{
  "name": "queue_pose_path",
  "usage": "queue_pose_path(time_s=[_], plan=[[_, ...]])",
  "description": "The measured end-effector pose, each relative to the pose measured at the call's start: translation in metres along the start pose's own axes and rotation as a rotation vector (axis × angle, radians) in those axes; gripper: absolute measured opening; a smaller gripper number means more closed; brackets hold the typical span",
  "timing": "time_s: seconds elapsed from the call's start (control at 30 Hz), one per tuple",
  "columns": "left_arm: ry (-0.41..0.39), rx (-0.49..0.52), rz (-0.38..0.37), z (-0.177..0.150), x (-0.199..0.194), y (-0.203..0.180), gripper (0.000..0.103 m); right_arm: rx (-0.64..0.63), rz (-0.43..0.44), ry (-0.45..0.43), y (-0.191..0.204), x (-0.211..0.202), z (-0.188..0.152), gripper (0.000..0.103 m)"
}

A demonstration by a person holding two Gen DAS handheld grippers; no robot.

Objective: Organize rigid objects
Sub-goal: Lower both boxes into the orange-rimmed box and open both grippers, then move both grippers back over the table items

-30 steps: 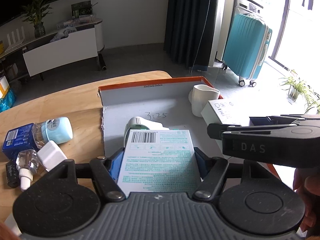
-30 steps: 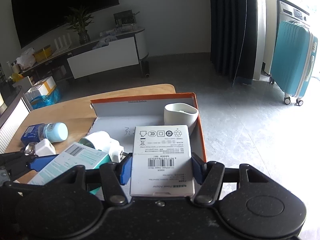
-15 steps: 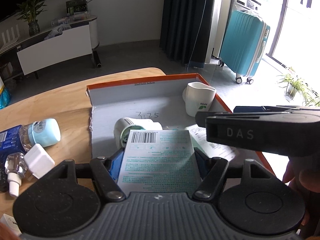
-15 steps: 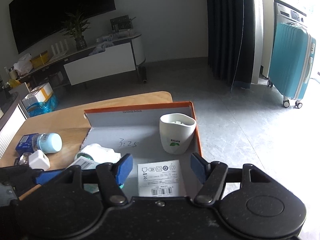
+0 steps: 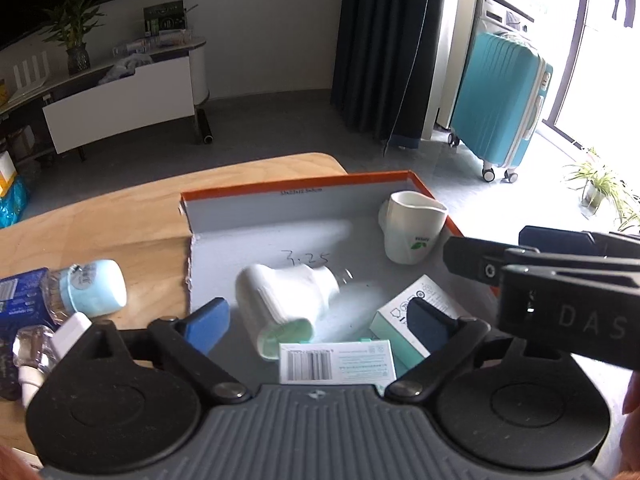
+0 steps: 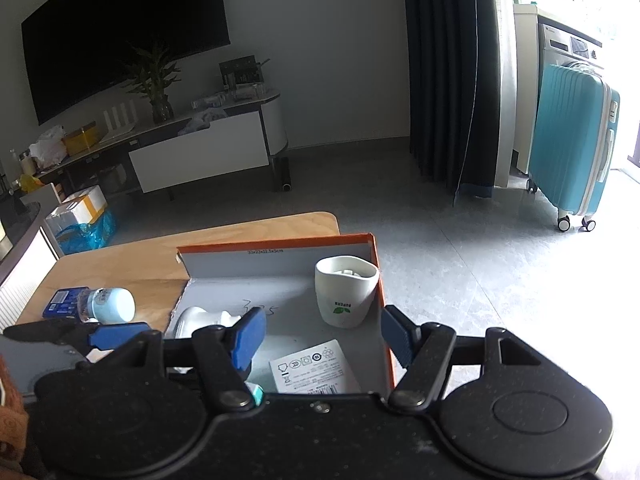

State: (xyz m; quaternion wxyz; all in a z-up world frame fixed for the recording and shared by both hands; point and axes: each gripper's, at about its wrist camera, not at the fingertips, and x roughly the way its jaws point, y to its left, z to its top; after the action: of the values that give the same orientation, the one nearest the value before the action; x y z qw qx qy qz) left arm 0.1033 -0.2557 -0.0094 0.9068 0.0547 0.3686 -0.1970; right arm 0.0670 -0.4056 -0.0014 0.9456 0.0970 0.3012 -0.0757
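Note:
An orange-rimmed cardboard box (image 5: 296, 186) lies open on the wooden table. Inside it a white cup (image 5: 412, 232) stands upright at the far right, and a white plastic container (image 5: 284, 300) lies on its side. My left gripper (image 5: 318, 324) hovers over the box floor with its jaws opening wide. The teal barcode carton (image 5: 336, 362) lies flat below them, untouched by either pad. My right gripper (image 6: 322, 336) is open above the white carton (image 6: 316, 368), which rests on the box floor beside the cup (image 6: 346, 292). In the left wrist view, the white carton (image 5: 416, 308) leans by the right finger.
Left of the box, a bottle with a pale blue cap (image 5: 92, 294), a blue pack (image 5: 16, 292) and a small clear bottle with a white cap (image 5: 36, 356) lie on the table (image 5: 120, 216). The table's far edge drops to the floor, where a teal suitcase (image 5: 504, 100) stands.
My left gripper's jaws spread and let go of the teal carton, which now lies flat in the box. My right gripper released the white carton and drew back from it.

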Motion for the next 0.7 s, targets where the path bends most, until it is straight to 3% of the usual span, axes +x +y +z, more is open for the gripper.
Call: queue_pose_path(time_s=[0.3,0.43,0.57,0.7], plan=[[-0.04,-0.019,0.057,-0.004,-0.032,0.019,0.103,0.025,-0.004,-0.025,0.008,-0.017,-0.004,0.079],[-0.021,-0.021,0.075,-0.006,-0.041,0.027,0.103,0.034,-0.003,-0.022,0.012,-0.024,-0.007,0.079],[-0.028,-0.02,0.13,-0.011,-0.051,0.035,0.103,0.027,0.005,-0.023,0.02,-0.029,-0.011,0.08],[-0.032,-0.074,0.108,-0.014,-0.06,0.052,0.103,0.018,0.004,-0.02,0.031,-0.032,-0.013,0.08]])
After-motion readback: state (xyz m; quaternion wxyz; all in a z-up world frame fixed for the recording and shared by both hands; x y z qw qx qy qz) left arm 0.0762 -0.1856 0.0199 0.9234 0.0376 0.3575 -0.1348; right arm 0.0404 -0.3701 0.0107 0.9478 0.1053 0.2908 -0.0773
